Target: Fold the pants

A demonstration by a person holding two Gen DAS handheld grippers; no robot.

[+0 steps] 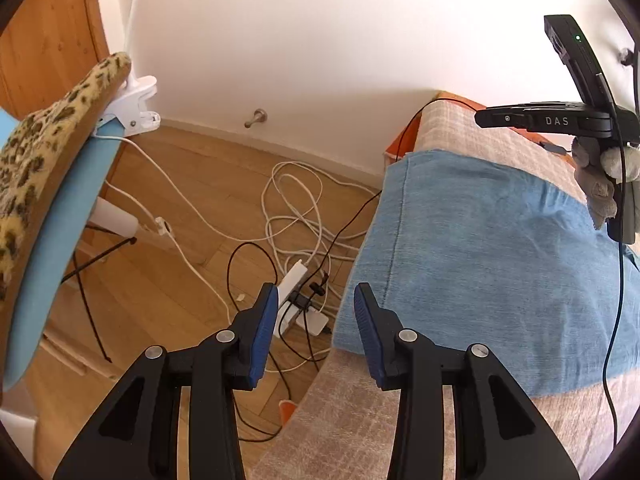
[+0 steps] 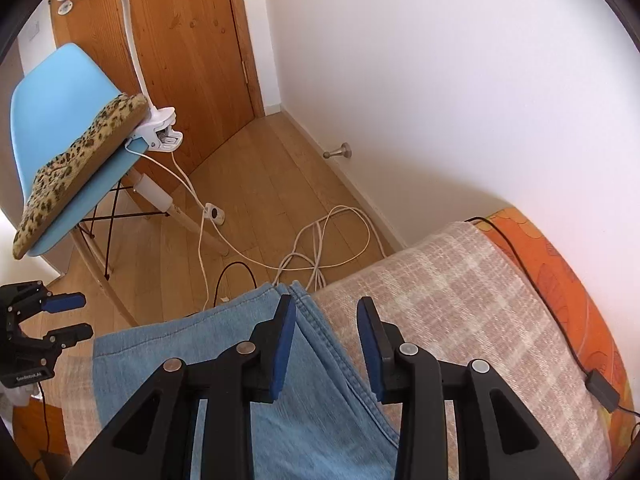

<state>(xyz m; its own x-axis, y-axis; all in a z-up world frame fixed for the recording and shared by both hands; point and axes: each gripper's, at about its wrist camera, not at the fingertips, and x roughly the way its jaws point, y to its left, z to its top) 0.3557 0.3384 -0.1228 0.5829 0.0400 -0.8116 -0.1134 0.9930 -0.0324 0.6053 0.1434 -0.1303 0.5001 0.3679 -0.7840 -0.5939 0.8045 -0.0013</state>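
Light blue jeans (image 1: 480, 248) lie flat on a beige checked blanket (image 2: 460, 300) over the bed, one end reaching the bed's edge. In the left wrist view my left gripper (image 1: 316, 292) is open and holds nothing. It hangs over the bed's edge, its right finger above the jeans' corner and its left finger above the floor. My right gripper (image 2: 325, 304) is open over the stitched side edge of the jeans (image 2: 240, 340); the pads do not press the cloth. In the right wrist view the left gripper (image 2: 80, 318) shows open at the left edge. The right gripper's black body (image 1: 560, 120) sits top right.
A blue chair (image 2: 60, 92) with a leopard cushion (image 2: 80, 160) and a clamped white lamp (image 2: 160, 132) stands left of the bed. White and black cables (image 1: 296, 216) and a power strip lie on the wooden floor. A black cable with a small box (image 2: 602, 390) runs along the orange sheet (image 2: 552, 280).
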